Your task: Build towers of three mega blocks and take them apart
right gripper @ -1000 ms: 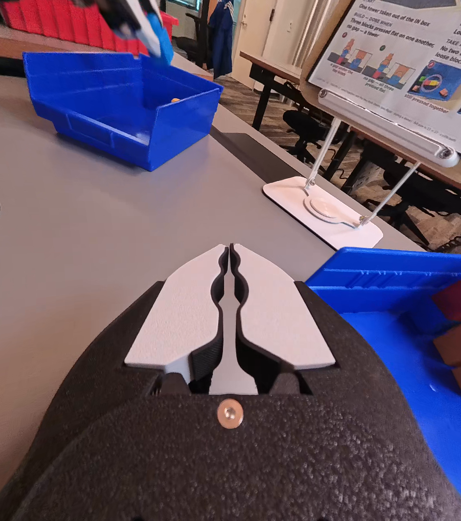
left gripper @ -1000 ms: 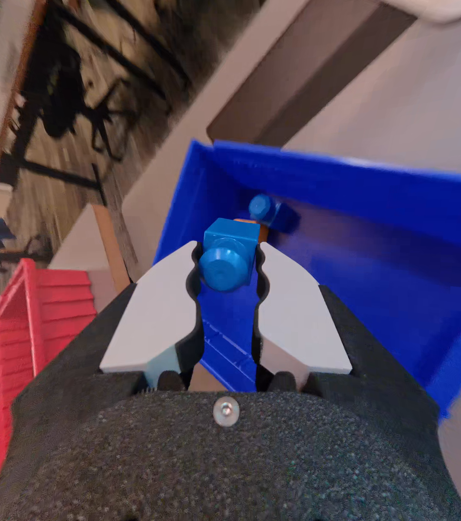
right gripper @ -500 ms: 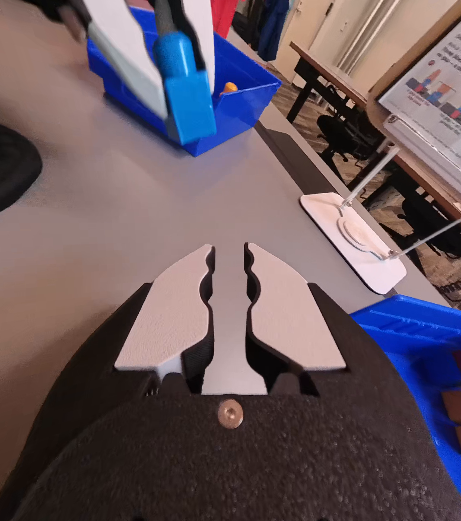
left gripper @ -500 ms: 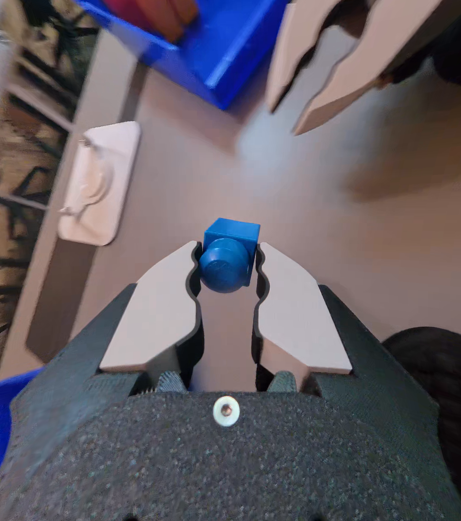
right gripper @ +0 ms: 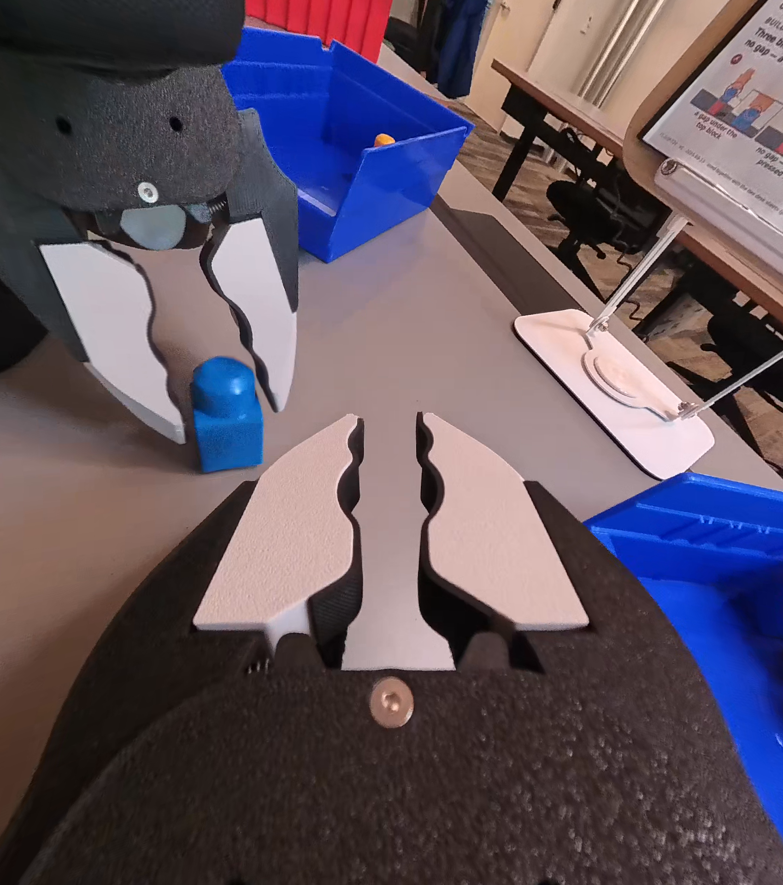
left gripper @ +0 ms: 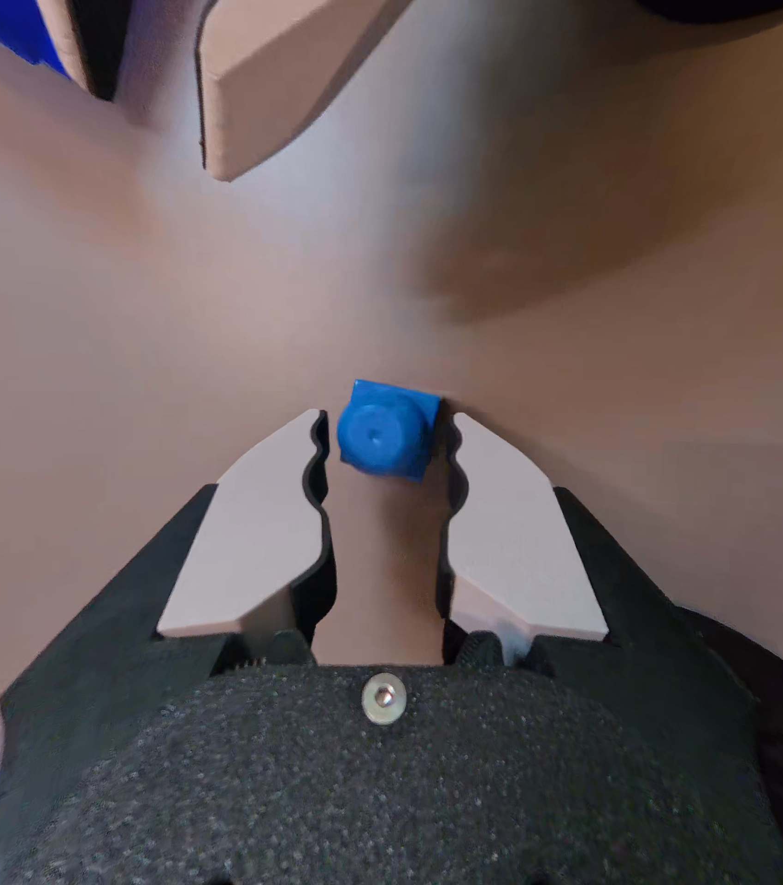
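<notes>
Now blue block (left gripper: pixel 382 433) between parted fingers (left gripper: pixel 260 522).

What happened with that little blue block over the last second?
The left gripper carried the blue block out of the far blue bin, stood it on the grey table and opened, letting go. The right gripper opened slightly, still empty. Both bins stayed put.

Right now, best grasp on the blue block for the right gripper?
Take the blue block by its square lower body, on two flat opposite walls, coming from above. It stands upright on the table, stud up; the round stud offers poorer contact. The left gripper is open around it.
</notes>
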The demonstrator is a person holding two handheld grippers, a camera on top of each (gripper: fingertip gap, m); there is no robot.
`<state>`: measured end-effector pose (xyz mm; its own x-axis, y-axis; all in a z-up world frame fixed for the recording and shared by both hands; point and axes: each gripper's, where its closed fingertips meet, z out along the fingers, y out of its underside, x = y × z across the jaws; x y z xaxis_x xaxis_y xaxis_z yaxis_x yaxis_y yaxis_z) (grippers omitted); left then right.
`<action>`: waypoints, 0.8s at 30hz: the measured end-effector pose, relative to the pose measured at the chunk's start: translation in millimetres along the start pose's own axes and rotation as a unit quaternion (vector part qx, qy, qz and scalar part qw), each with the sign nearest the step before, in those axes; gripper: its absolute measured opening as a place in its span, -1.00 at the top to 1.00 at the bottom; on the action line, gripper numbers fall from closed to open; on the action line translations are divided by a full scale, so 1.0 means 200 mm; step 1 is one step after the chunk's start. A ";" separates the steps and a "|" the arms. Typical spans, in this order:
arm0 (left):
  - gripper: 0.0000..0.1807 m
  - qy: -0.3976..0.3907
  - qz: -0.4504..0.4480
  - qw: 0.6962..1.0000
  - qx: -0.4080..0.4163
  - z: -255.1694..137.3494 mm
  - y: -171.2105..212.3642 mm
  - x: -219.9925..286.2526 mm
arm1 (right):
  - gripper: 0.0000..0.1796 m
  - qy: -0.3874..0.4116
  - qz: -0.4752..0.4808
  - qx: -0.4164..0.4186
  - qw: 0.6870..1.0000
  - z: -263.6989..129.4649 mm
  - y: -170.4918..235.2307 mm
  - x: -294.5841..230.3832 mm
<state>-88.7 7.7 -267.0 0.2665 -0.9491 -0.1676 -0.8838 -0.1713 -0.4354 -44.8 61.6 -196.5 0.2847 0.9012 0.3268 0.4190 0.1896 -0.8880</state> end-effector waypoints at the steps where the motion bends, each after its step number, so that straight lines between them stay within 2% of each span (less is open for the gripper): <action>1: 0.46 -0.001 -0.005 1.000 0.009 -0.02 0.00 0.00 | 0.77 0.001 0.000 0.000 1.000 0.00 0.00 0.00; 4: 0.42 -0.022 -0.044 0.996 0.073 -0.19 -0.04 -0.08 | 0.77 0.008 0.001 0.004 1.000 -0.01 -0.01 0.02; 7: 0.41 -0.133 -0.117 0.973 0.145 -0.51 0.02 -0.41 | 0.78 0.011 0.014 0.015 1.000 -0.03 -0.02 0.03; 10: 0.43 -0.266 -0.219 0.919 0.192 -0.87 0.28 -0.85 | 0.78 0.007 0.031 0.023 0.999 -0.03 -0.03 0.04; 12: 0.44 -0.302 -0.287 0.891 0.181 -1.00 0.54 -1.09 | 0.78 0.006 0.034 0.024 0.999 -0.03 -0.03 0.04; 15: 0.42 -0.305 -0.336 0.886 0.097 -1.00 0.94 -1.33 | 0.78 0.004 0.032 0.024 0.999 -0.03 -0.03 0.04; 18: 0.37 -0.272 -0.360 0.892 0.005 -0.88 1.25 -1.42 | 0.78 0.003 0.030 0.023 0.999 -0.03 -0.03 0.04; 21: 0.30 -0.240 -0.361 0.898 -0.072 -0.74 1.43 -1.43 | 0.78 -0.003 0.035 0.022 0.999 -0.03 -0.02 0.04; 24: 0.28 -0.231 -0.352 0.899 -0.119 -0.62 1.52 -1.46 | 0.78 -0.008 0.038 0.021 0.999 -0.02 -0.01 0.04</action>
<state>-482.1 200.3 -241.1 0.8751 -0.3811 -0.2983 -0.4756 -0.7912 -0.3844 -39.6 66.3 -191.6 0.3013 0.9195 0.2526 0.3605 0.1355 -0.9229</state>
